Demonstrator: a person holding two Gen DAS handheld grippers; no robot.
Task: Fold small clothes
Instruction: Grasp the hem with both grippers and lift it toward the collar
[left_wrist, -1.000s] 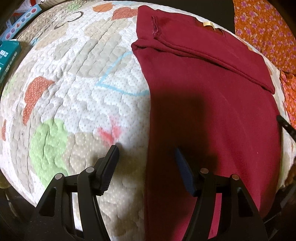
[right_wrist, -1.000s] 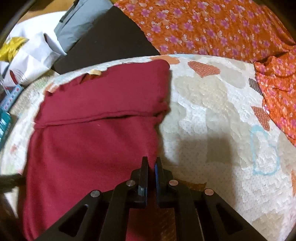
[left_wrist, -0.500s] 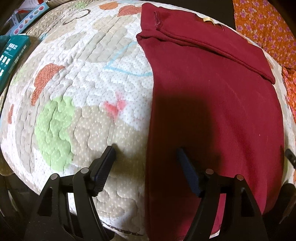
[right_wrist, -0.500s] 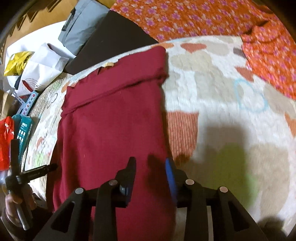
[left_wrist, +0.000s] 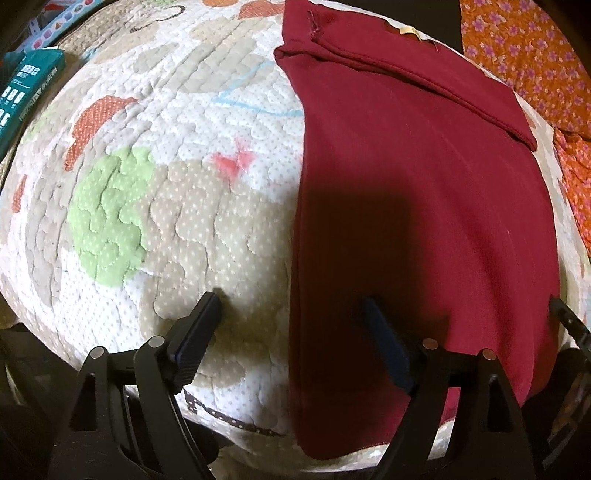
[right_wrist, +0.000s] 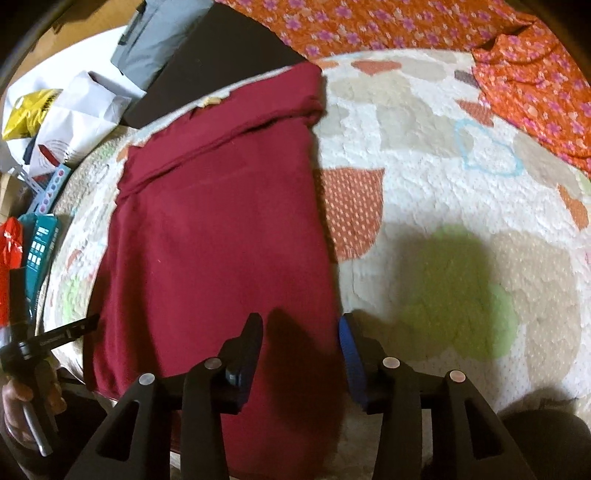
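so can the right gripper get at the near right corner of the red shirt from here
Probably yes. The right gripper is open, jaws straddling the red shirt edge near that corner, and nothing lies on the quilt in between.

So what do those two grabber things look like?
Both are black plastic. The left gripper has two fingers on triangle-shaped cut-out frames with round silver pins, and flat pads with blue edges. The right gripper looks the same, with one bright blue pad. No cables or sleeves show.
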